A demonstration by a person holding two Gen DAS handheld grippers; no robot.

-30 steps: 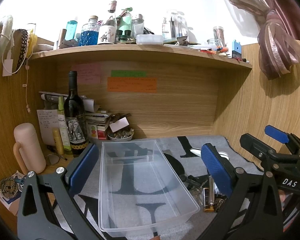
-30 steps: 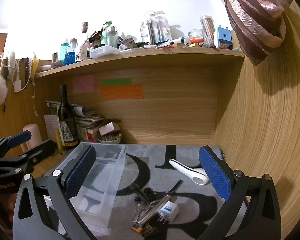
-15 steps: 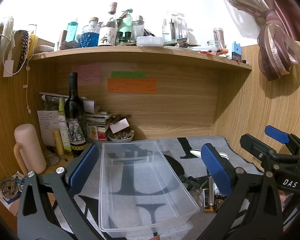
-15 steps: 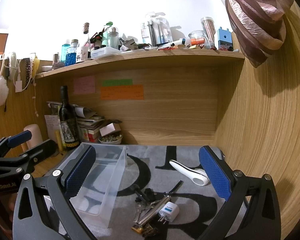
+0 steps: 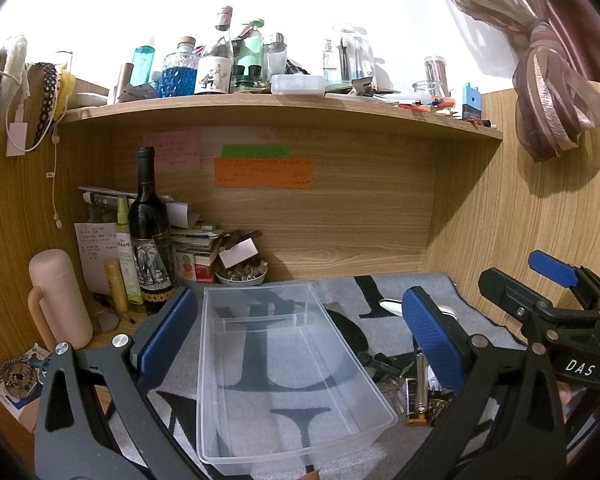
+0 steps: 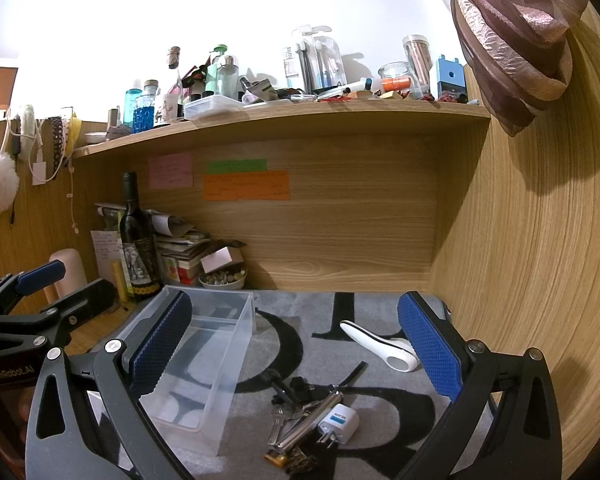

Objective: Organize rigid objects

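Note:
A clear plastic bin (image 5: 284, 376) lies empty on the grey mat; it also shows in the right wrist view (image 6: 204, 364). To its right lies a pile: keys (image 6: 280, 420), a metal cylinder (image 6: 308, 420), a white plug adapter (image 6: 338, 424) and a white handled tool (image 6: 380, 344). My left gripper (image 5: 296, 340) is open and empty, its jaws straddling the bin from above. My right gripper (image 6: 296, 348) is open and empty above the pile. The pile's keys and cylinder (image 5: 418, 384) peek out beside my left gripper's right finger.
A wine bottle (image 5: 150, 240), a green spray bottle (image 5: 124, 256), a pink flask (image 5: 58, 300), stacked books (image 5: 196, 248) and a small bowl (image 5: 242, 276) crowd the back left. Wooden walls close in behind and right. A cluttered shelf (image 5: 260, 100) hangs overhead.
Both views have tilted up very slightly; nothing on the mat has moved and both grippers stay open.

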